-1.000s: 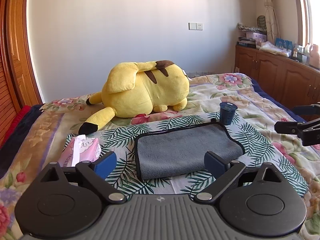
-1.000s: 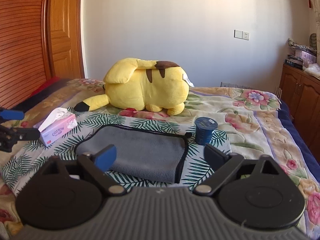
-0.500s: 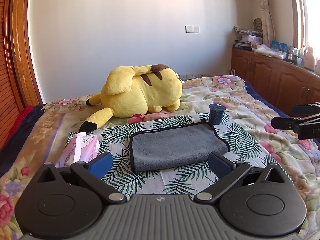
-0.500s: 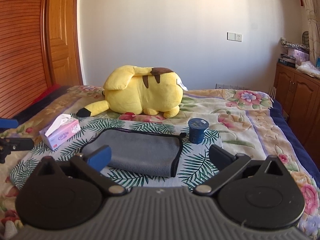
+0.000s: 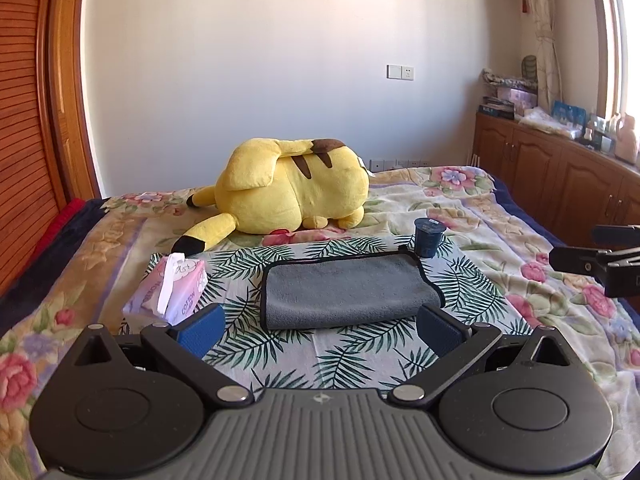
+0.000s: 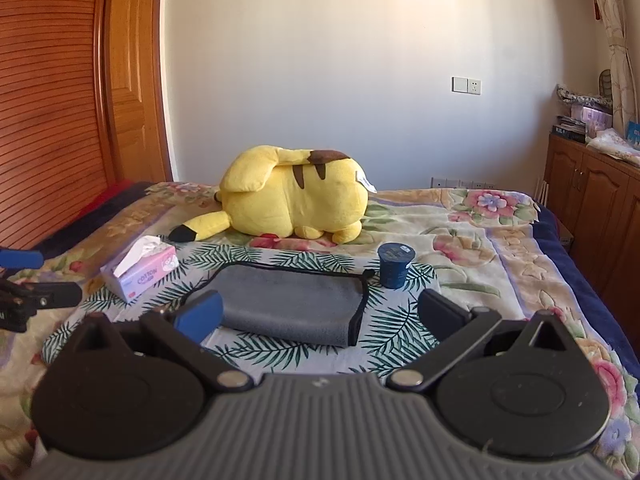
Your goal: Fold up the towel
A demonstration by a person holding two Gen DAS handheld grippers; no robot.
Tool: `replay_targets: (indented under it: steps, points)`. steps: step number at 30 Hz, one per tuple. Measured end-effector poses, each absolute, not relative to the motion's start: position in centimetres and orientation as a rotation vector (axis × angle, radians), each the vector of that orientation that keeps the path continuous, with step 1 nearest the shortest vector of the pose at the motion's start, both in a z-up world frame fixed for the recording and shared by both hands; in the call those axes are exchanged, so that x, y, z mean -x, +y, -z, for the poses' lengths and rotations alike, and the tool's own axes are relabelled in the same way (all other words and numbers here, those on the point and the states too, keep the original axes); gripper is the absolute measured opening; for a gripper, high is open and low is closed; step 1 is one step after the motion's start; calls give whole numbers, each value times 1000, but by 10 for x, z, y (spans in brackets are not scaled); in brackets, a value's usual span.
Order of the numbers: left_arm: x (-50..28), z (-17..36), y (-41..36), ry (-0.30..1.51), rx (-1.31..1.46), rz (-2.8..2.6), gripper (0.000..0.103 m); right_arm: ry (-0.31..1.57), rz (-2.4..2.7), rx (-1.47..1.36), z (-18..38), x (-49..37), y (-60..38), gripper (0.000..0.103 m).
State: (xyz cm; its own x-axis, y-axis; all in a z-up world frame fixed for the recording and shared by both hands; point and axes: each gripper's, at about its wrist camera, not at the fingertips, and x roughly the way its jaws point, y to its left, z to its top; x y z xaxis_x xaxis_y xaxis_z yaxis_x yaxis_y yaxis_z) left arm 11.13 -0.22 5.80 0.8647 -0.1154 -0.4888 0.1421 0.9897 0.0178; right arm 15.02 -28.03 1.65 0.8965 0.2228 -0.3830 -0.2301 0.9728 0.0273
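Note:
A grey towel with black trim lies folded flat on a palm-leaf cloth on the bed; it also shows in the right wrist view. My left gripper is open and empty, held above the bed just short of the towel's near edge. My right gripper is open and empty, near the towel's front right side. Each gripper shows at the edge of the other's view: the right one in the left wrist view, the left one in the right wrist view.
A yellow plush toy lies behind the towel. A pink tissue box sits left of the towel, a dark blue cup at its far right corner. Wooden cabinets stand to the right, a wooden door to the left.
Both grippers have pulled back and risen away from the towel, which looks smaller and farther now. The towel has not moved. Both jaws stay open.

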Motion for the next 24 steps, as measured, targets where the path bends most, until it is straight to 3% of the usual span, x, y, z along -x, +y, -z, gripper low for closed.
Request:
replay_targets:
  steps: [24]
  points:
    - [-50, -31, -14, 518, -57, 155, 87, 417, -244, -19, 3, -96, -272, 103]
